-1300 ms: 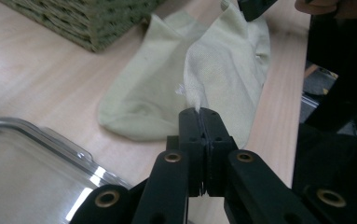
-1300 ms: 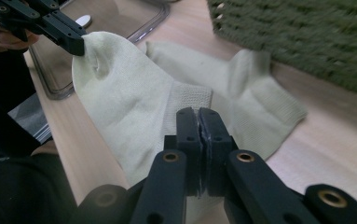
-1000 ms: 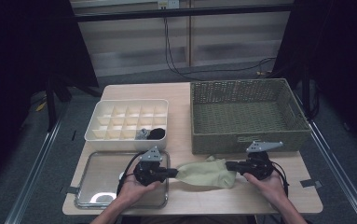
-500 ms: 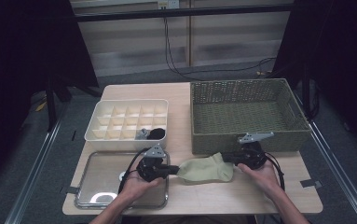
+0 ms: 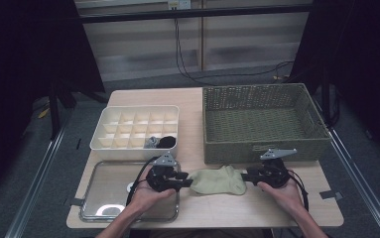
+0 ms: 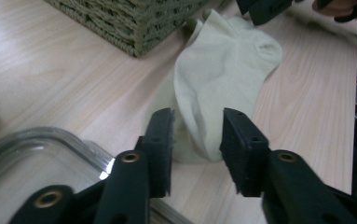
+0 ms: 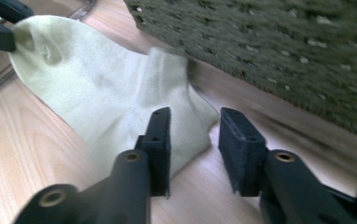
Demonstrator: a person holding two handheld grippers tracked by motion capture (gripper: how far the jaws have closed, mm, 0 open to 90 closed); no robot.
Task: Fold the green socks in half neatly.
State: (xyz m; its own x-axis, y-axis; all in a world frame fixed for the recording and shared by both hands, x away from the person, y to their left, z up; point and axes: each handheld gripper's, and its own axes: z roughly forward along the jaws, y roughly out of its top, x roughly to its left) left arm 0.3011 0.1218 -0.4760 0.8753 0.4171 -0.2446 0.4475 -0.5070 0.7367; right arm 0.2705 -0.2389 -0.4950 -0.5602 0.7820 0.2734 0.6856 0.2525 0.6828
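A pale green sock [image 5: 216, 180] lies flat on the wooden worktop [image 5: 192, 106], just in front of a woven basket [image 5: 262, 121], as a person brings a claw to each end of it. From the high view, the left claw [image 5: 186, 183] meets the sock's left end beside a clear tray [image 5: 105, 191], while the right claw [image 5: 245, 175] sits at the opposite end; a white divided organizer [image 5: 137, 131] with dark items in two of its near cells stands behind the tray. In the left gripper view, the left claw [image 6: 197, 140] stands released, its jaws parted on either side of the sock's [image 6: 223, 74] near end without closing on it, the tray's rim [image 6: 55, 140] close below and the basket's corner [image 6: 139, 23] beyond. In the right gripper view, the right claw [image 7: 195, 140] is likewise released, the left jaw over the edge of the sock [image 7: 101, 88] and the other jaw over bare wood, with the basket wall [image 7: 278, 51] just alongside. The risk from here looks to be a poor bite: with so little fabric between the right jaws, a closing pinch could catch only the edge and let the sock slip free on lifting, or one end could rise ahead of the other and drag the fabric against the basket or the tray rim.
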